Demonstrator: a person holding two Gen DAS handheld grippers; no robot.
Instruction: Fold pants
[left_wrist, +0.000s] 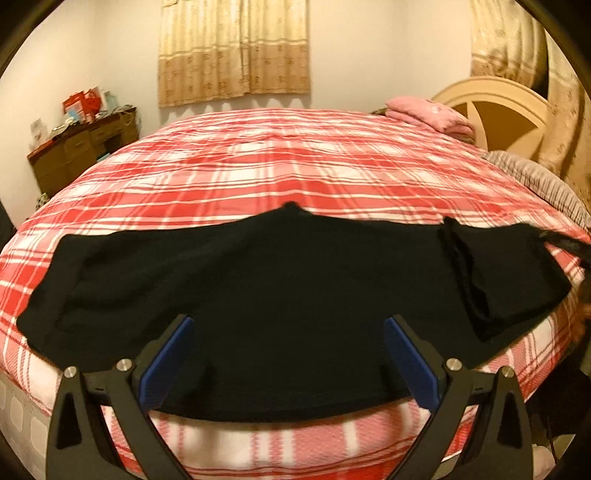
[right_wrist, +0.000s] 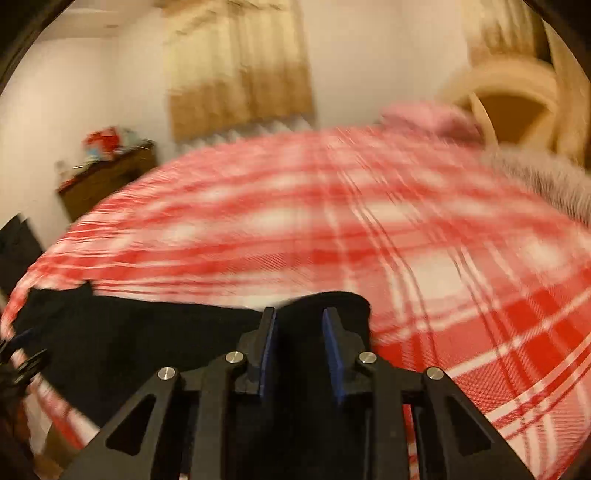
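Observation:
Black pants (left_wrist: 295, 280) lie spread sideways across the near edge of a bed with a red and white plaid cover (left_wrist: 295, 166). Their right end is folded back on itself (left_wrist: 480, 280). My left gripper (left_wrist: 289, 317) hovers over the middle of the pants, jaws wide open with nothing gripped. In the blurred right wrist view, my right gripper (right_wrist: 299, 310) is at the right end of the pants (right_wrist: 147, 332). Its jaws stand narrow, and a bunch of black cloth fills the gap and humps up past the fingertips.
A pink pillow (left_wrist: 432, 112) and a cream headboard (left_wrist: 495, 107) are at the far right of the bed. A brown dresser (left_wrist: 81, 147) with clutter stands by the left wall. A curtain (left_wrist: 232, 48) hangs behind. The plaid cover (right_wrist: 406, 240) stretches beyond the pants.

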